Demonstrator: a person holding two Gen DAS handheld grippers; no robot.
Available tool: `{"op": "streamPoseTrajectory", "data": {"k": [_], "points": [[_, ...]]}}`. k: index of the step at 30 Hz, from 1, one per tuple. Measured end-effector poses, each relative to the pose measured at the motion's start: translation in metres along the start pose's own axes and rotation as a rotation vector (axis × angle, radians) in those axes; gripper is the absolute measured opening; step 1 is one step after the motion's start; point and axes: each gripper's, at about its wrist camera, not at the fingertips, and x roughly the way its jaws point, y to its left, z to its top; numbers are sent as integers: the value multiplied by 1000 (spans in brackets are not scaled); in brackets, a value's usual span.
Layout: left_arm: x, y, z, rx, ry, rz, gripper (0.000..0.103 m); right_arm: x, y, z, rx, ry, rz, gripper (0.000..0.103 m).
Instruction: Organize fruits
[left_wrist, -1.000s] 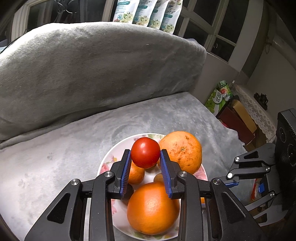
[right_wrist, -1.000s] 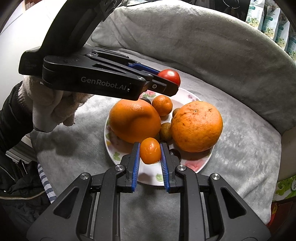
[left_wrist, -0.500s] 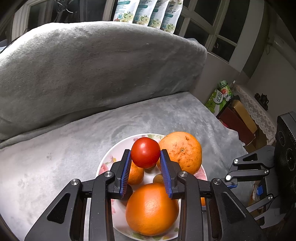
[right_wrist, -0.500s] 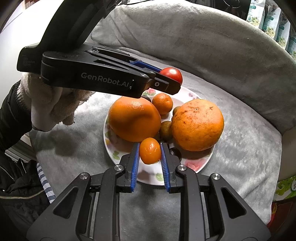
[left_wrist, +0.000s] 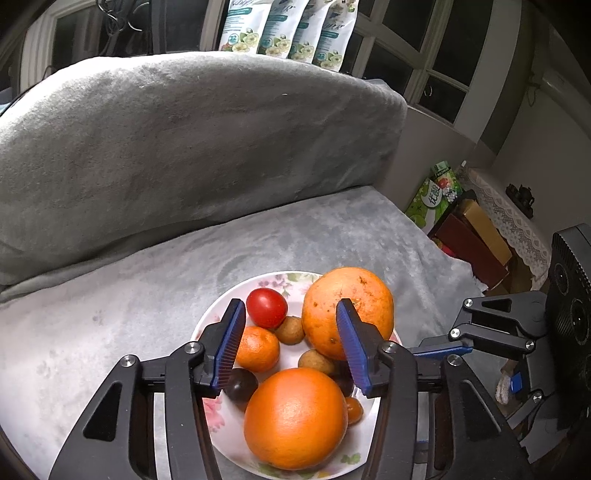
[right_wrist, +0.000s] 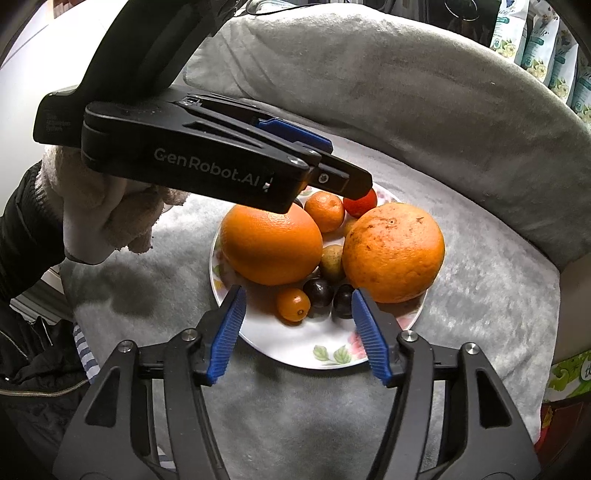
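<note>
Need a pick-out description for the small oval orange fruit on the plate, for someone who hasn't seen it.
Find the floral plate on the grey blanket. The kumquat lies on its near side in the right wrist view, below the smooth big orange. It is oval, glossy orange, beside two dark round fruits.

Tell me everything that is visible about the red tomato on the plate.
The tomato is small, round, smooth and glossy red. It lies at the far side of the flowered plate, free of both grippers, with a mandarin and a small brown fruit beside it. From the right wrist view the left gripper's finger partly hides it.
</note>
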Motion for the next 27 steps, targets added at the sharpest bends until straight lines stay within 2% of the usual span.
{"op": "streamPoseTrajectory", "data": {"k": [2,5,8,10,14,27], "points": [[0,0,0,-3,-2,0,59,0,1,0,-3,0,-4,63],[-2,1,1,-11,-6,3,61,-2,2,1,-7,-4,-10,73],[-4,1,0,-17,-12,9,68,-5,3,2,-2,-15,-17,79],[-6,1,0,-18,-14,11,68,-7,5,2,-2,-20,-19,85],[-9,1,0,-16,-22,27,74,-11,7,0,2,-31,-37,87],[-22,4,-1,-30,-48,51,74,-26,1,-9,106,-100,-165,91]]}}
